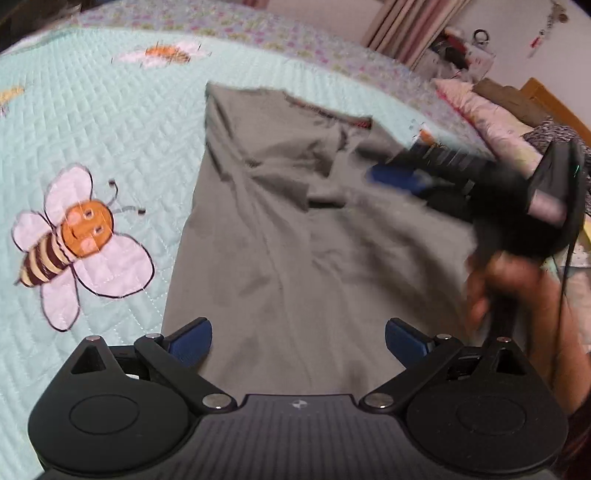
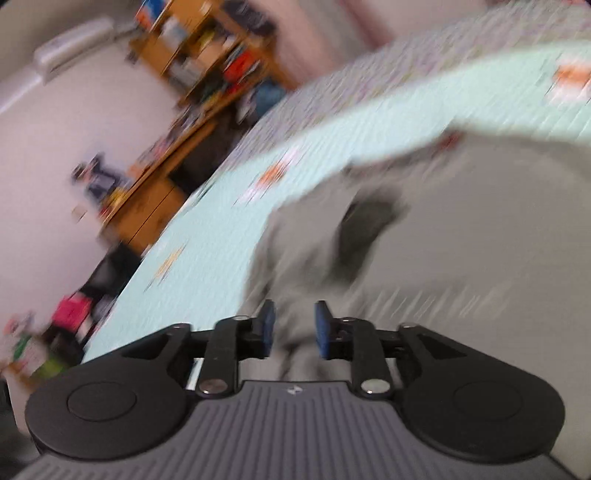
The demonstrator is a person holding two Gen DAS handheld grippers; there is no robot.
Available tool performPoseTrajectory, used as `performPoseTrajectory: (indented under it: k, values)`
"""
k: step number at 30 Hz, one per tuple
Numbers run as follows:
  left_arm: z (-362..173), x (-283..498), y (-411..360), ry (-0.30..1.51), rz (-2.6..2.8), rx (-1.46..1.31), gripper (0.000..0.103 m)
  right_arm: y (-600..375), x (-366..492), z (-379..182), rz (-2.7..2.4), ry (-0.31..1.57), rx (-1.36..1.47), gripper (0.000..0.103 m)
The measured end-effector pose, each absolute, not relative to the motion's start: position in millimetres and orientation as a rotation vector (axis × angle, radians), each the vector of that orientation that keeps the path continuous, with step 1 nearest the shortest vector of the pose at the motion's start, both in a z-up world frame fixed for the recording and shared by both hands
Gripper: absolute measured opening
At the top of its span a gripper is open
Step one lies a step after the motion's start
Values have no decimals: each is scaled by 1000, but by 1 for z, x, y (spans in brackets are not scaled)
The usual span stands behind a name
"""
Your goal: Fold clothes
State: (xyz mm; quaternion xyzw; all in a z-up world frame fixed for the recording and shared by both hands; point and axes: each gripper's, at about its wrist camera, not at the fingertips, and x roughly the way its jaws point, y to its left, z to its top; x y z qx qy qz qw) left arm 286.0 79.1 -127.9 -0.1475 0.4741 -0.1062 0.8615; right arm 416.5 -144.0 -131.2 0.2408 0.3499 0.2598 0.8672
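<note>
**One grey garment on a bee-print quilt, two handheld grippers above it**

Left wrist view: One grey garment point(image 1: 295, 229) lies spread on a pale mint quilt point(image 1: 103, 122), running from the near edge of the bed toward the far edge. It is creased, with a red-trimmed opening at its far end. The left gripper point(image 1: 298, 341) hovers over the garment's near end, its two blue-padded fingers point(image 1: 192, 341) spread wide apart and holding nothing. On the quilt left of the garment is one large stitched bee point(image 1: 74, 240); a second bee motif, blurred, sits near the far edge. The right gripper point(image 1: 402, 177), smeared by motion, reaches over the garment's right side, gripped by a person's hand point(image 1: 506, 284). Its jaw position cannot be told from here. Beyond the quilt lies a floral sheet, then a pink pillow point(image 1: 484, 110) at the far right corner, striped curtains point(image 1: 406, 26) and a white wall.

Right wrist view: The frame is heavily blurred. The right gripper point(image 2: 294, 328) shows two blue pads a narrow gap apart, with grey cloth point(image 2: 461, 258) bunched between and beneath them; whether they pinch it cannot be told. The mint quilt point(image 2: 229, 236) stretches away to the left. Behind it stand one cluttered wooden shelf and desk point(image 2: 177, 122) against a white wall, with one air conditioner point(image 2: 70, 46) mounted high.
</note>
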Motion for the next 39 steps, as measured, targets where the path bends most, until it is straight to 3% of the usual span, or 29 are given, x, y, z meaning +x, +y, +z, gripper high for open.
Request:
performPoseTrajectory:
  k: [1, 2, 13, 15, 17, 28, 39]
  values:
    - [-133, 286, 80, 994, -227, -315, 101, -148, 429, -129, 511, 726, 500, 56]
    - [-136, 285, 81, 986, -233, -317, 102, -149, 441, -127, 483, 718, 486, 57]
    - [-145, 277, 80, 926, -261, -291, 102, -128, 514, -158, 426, 891, 641, 57]
    - [-146, 276, 80, 918, -265, -288, 102, -119, 514, -155, 409, 893, 570, 45]
    - [-146, 275, 80, 910, -269, -284, 102, -112, 512, -152, 394, 890, 497, 5]
    - [-149, 274, 86, 886, -293, -309, 102, -145, 471, -130, 316, 694, 452, 3]
    - [-150, 273, 85, 880, -300, -304, 102, -142, 469, -158, 259, 814, 488, 3]
